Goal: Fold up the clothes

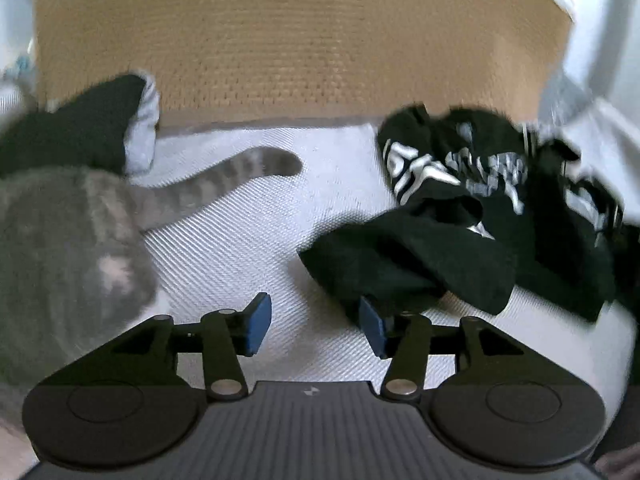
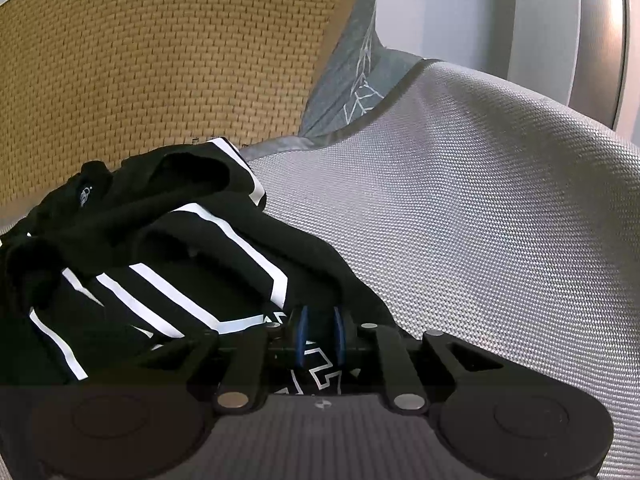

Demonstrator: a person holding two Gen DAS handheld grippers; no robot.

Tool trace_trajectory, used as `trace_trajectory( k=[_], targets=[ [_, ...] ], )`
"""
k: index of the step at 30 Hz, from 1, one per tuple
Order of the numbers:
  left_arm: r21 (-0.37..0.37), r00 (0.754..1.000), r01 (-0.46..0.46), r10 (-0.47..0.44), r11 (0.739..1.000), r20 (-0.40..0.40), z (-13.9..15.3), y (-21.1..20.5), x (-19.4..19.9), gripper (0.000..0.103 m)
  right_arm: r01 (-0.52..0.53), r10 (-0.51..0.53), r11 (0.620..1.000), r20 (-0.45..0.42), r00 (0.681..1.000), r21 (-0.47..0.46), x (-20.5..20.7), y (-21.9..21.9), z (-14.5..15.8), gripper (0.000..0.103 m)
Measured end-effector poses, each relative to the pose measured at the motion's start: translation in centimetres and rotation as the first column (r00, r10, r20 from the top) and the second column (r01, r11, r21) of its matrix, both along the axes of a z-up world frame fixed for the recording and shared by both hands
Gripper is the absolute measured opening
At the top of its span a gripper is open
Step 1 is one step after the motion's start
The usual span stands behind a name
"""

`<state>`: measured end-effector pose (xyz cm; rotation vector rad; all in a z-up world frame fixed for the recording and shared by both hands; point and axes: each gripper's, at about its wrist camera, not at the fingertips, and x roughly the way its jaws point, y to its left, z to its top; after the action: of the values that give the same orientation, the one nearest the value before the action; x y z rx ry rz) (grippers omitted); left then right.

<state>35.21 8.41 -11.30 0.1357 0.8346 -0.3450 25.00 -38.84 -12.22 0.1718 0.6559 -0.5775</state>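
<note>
The black garment with white print [image 1: 460, 216] lies crumpled on the white woven bed cover [image 1: 248, 240], right of centre, with no clear long axis. The left gripper [image 1: 316, 326] stands half open on nothing, the cloth draped over its right pad. The right gripper [image 2: 320, 338] is nearly closed, pinching the garment's near edge. A grey cat [image 1: 60, 240] sits left.

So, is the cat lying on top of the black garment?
No, the cat is on the bare mattress, apart from the black garment.
</note>
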Motion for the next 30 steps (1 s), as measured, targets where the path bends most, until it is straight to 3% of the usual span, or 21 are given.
trace_trajectory(
  k=[9,16,23,27,30],
  targets=[
    [0.051,0.997,-0.045,0.042,0.998,0.059,1.2,0.0,-1.0,0.053,0.000,0.000,1.000,-0.005,1.000,-0.007,0.1,0.3,0.0,0.017],
    [0.014,0.989,0.070,-0.071,0.997,0.131,1.0,-7.7,-1.3,0.053,-0.009,0.009,1.000,0.009,1.000,0.007,0.0,0.3,0.3,0.017],
    [-0.011,0.965,0.218,-0.214,0.976,0.152,-2.0,-17.5,-2.9,0.054,-0.038,0.037,0.999,0.038,0.999,0.015,-0.3,0.5,0.8,0.017],
    [0.085,0.961,0.211,-0.223,0.974,0.166,-4.7,-21.8,-3.5,0.054,-0.065,0.064,0.998,0.049,0.997,0.011,-0.3,1.0,1.0,0.017],
    [0.025,0.962,0.189,-0.190,0.982,0.196,-5.6,-22.7,-3.6,0.054,-0.093,0.094,0.996,0.044,0.995,-0.019,-0.1,1.7,1.2,0.023]
  ],
)
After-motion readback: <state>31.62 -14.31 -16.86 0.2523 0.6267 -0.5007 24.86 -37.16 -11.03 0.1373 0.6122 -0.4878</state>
